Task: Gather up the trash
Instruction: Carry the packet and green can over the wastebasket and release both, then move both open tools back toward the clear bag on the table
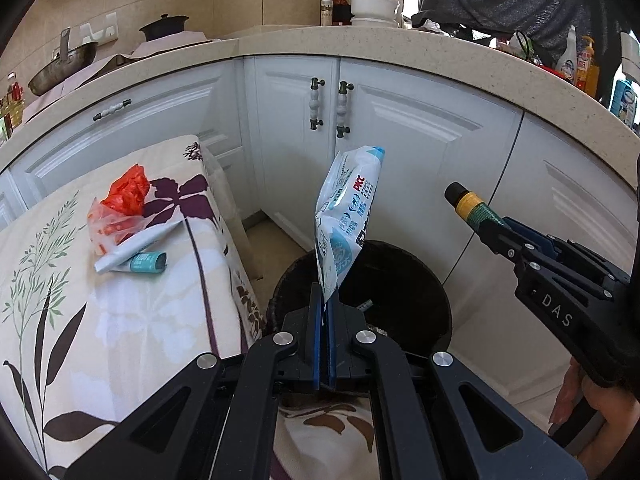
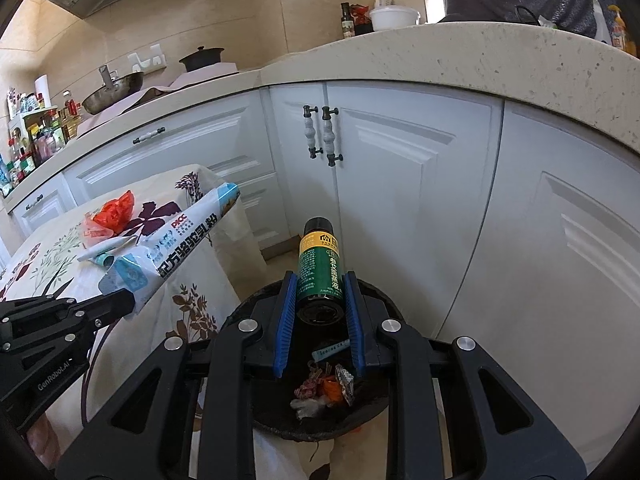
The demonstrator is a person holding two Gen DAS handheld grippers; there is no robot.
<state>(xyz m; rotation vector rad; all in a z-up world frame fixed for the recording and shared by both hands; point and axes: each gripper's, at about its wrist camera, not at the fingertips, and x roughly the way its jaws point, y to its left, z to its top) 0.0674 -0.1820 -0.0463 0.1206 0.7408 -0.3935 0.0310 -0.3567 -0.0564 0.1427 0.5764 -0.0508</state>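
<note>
The left gripper (image 1: pixel 325 304) pinches the white bag (image 1: pixel 347 216) by its lower edge and the right gripper (image 2: pixel 320 312) clamps the green bottle (image 2: pixel 319 270), both standing upright, probably directly over the open black bin (image 2: pixel 372 412), so each only needs releasing.

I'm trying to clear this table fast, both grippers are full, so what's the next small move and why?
Probably open the right gripper and let the green bottle fall. In its own view the bottle sits directly above the black bin, which already holds scraps. The left gripper can then release the white packet, also over the bin.
</note>
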